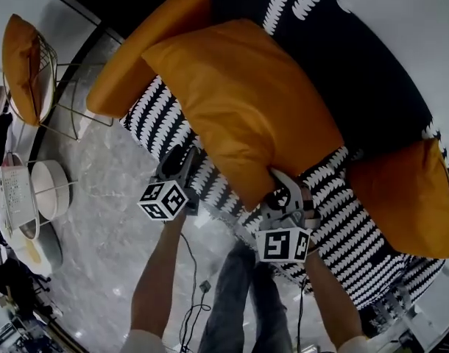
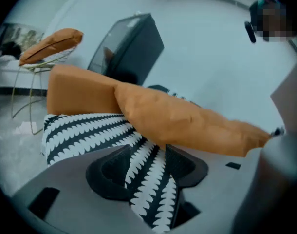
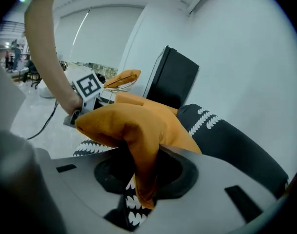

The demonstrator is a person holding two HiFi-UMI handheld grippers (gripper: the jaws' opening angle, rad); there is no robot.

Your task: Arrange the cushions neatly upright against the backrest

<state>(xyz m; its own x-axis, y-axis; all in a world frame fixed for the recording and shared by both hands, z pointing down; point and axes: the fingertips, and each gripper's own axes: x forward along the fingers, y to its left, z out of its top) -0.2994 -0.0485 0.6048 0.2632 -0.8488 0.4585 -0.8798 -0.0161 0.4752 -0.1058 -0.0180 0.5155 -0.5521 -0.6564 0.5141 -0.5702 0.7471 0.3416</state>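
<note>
Main worry from here: the big orange cushion (image 1: 246, 109) is only held by 1 corner. If it gets swung up toward the backrest (image 1: 372, 87) too fast, that bit of fabric could be dragged out of the grip, and the whole thing would flop back down short of the backrest. It also looks pretty soft, so even if the hold is kept it'd probably fold over instead of standing. A 2nd hold on the edge farthest from the backrest would likely be needed.

The right gripper (image 3: 141, 177) is clamped on that corner. The fabric is bunched up tight between its fingers (image 3: 180, 172), with a little tail hanging out below. The rest of the cushion is spread flat from there toward the backrest and isn't propped on it yet.

The left gripper (image 1: 182, 159) is held with its jaws apart and nothing seems to be pinched. Only the patterned seat (image 2: 85, 130) is seen through the gap, at the seat edge farthest from the backrest.

2 end cushions (image 1: 136, 57) are sat at either end of the backrest, and they could get knocked by a wide swing.
</note>
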